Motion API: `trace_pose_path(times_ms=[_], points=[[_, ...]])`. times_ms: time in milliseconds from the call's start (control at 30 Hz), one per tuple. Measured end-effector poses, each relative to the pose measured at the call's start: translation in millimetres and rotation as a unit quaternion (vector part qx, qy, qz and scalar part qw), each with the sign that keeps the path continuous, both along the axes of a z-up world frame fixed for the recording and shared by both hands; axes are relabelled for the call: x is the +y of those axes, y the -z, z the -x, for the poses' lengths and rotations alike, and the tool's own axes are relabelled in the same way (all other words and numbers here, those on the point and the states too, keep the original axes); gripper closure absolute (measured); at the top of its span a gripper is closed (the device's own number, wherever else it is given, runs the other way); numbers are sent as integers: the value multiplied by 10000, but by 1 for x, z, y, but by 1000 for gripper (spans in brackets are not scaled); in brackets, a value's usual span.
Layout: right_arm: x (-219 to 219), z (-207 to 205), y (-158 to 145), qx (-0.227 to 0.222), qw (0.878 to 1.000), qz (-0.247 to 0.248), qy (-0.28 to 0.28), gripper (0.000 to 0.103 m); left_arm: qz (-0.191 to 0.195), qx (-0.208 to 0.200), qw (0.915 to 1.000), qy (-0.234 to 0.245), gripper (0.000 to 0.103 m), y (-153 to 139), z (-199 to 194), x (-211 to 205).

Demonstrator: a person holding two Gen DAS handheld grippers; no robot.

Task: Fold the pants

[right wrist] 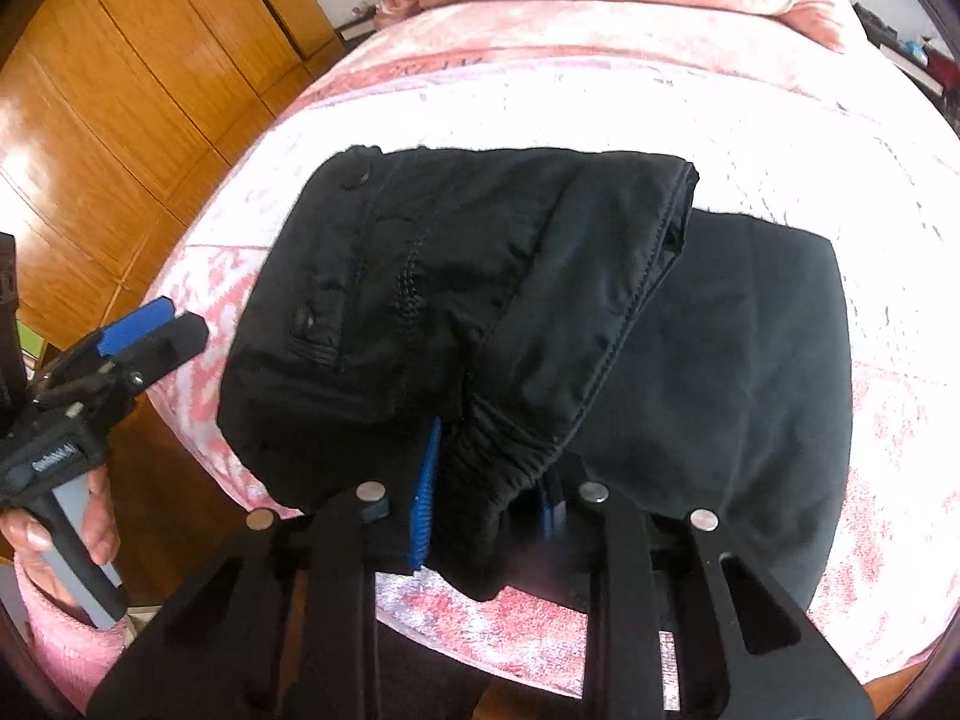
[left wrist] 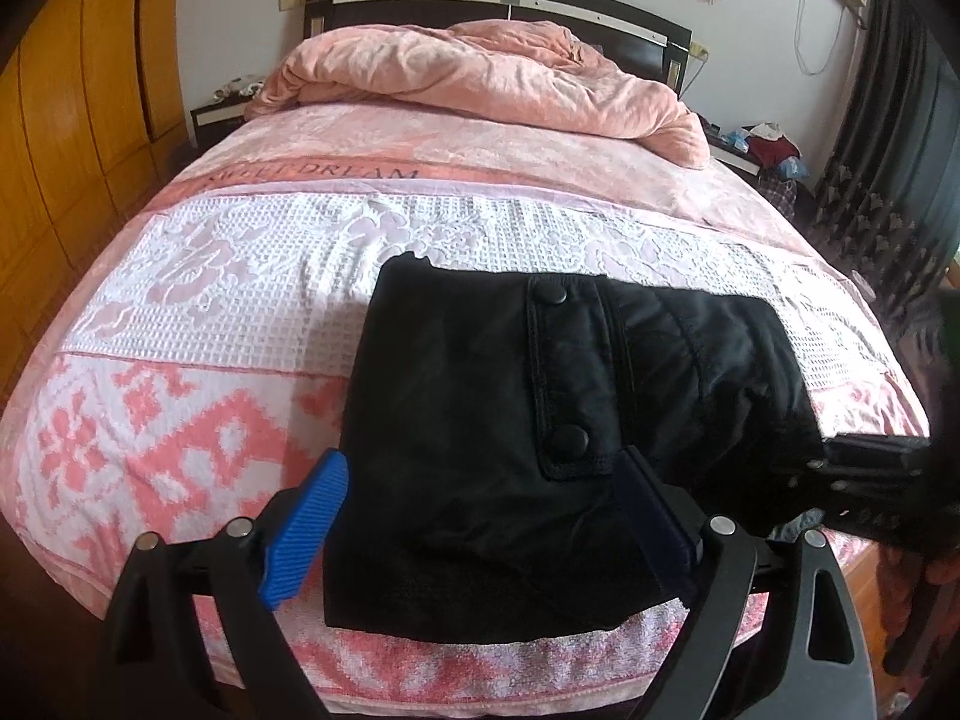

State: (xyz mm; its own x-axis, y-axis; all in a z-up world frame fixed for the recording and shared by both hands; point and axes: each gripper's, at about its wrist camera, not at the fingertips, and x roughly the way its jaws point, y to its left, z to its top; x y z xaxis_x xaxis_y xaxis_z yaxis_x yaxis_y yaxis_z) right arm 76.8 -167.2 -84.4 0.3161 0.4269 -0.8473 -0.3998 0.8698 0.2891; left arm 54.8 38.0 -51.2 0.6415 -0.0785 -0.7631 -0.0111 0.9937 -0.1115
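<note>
A: Lying on the near end of the bed (left wrist: 180,312) is one pair of black pants (left wrist: 480,420), folded into a thick stack on the pink and white patterned bedspread (left wrist: 150,420).

B: How many snaps show on them?

A: Two round black snaps (left wrist: 567,439) on one flap, seen from the left wrist view. The flap faces up, in the middle of the stack.

B: And the tongs?

A: Two sets. The left tongs (left wrist: 480,516) stand apart, their two blue pads on either side of the near part of the stack; the left pad (left wrist: 306,534) is clear of the cloth edge, the right pad lies in shadow against the fabric. The right tongs (right wrist: 486,510) are clamped on a bunched fold of the pants (right wrist: 480,312) at the near edge, one blue pad (right wrist: 425,504) plainly seen, the other mostly hidden behind cloth.

B: Does either view show the other tool?

A: Yes. The right wrist view catches the left tongs (right wrist: 153,324) at its left side, off the bed's edge, with the left hand (right wrist: 66,516) around a grey handle and a pink sleeve at the wrist.

B: Anything else counted?

A: One rumpled pink duvet (left wrist: 480,78) heaped at the head of the bed, one dark headboard (left wrist: 498,6) behind it, one wooden wardrobe (left wrist: 66,150) along the left wall, and dark curtains (left wrist: 888,150) on the right.
</note>
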Motion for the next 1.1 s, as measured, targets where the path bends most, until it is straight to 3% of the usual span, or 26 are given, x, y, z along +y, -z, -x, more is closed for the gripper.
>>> trace_pose_path(times_ms=[367, 700, 900, 1100], points=[[-47, 2, -40, -187, 9990, -331, 222, 79, 70, 241, 9996, -119, 11, 9, -5, -4], [-90, 1, -50, -162, 9981, -371, 456, 79, 55, 337, 9994, 14, 11, 11, -8, -19], [-105, -11, -40, -21, 9971, -379, 654, 79, 32, 400, 9991, 123, 11, 15, -9, -31], [-117, -23, 4, 381, 9951, -249, 882, 76, -32, 571, 9981, 212, 11, 27, -11, -44]])
